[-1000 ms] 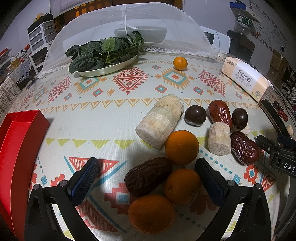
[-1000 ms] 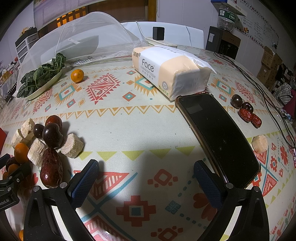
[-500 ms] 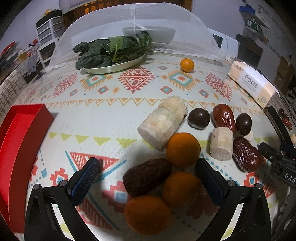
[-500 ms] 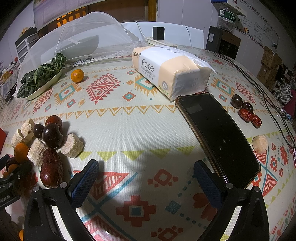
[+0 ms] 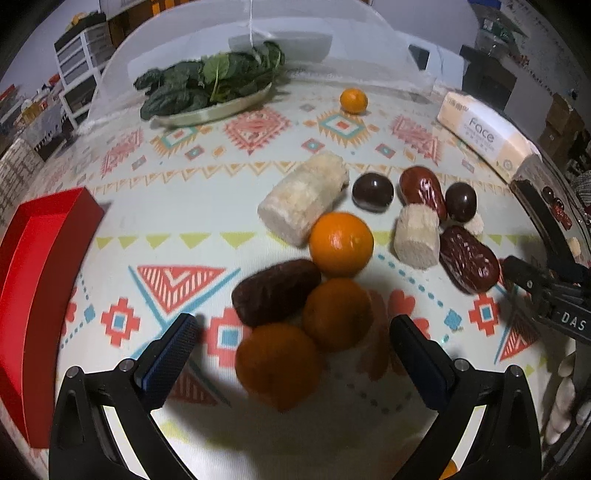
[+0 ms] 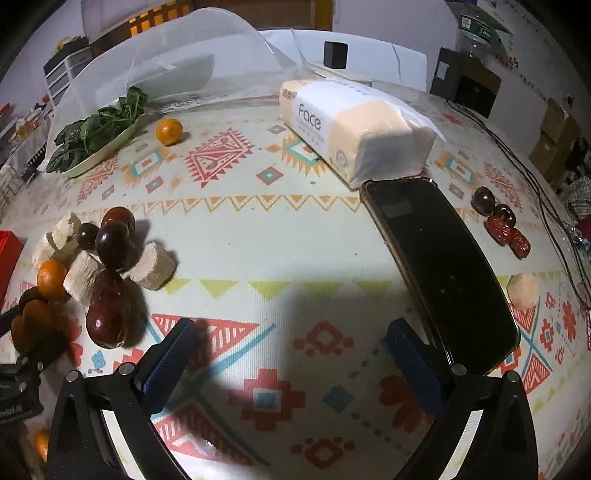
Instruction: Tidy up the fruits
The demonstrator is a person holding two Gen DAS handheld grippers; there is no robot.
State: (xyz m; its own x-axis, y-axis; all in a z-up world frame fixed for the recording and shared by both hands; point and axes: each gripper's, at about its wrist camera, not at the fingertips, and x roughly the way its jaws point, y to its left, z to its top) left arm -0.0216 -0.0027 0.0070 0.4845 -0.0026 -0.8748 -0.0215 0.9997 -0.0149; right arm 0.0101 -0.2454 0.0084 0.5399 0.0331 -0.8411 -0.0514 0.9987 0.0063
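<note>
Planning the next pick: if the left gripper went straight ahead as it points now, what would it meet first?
Most likely the nearest orange, lying between the open left gripper fingers, with another orange and a dark date just beyond; depth is uncertain.

Glossy black phone [image 6: 439, 266], plastic-wrapped tissue pack [image 6: 351, 125], wrinkled matt date [image 5: 275, 291], printed tablecloth [image 6: 258, 236].

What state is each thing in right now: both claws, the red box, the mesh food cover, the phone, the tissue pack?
Left claw: open, empty, over the oranges.
Right claw: open, empty, above bare tablecloth.
Red box: open-topped, contents not visible.
Mesh food cover: standing open, over a bowl.
Phone: flat, screen dark.
Tissue pack: lying flat, apparently sealed.
</note>
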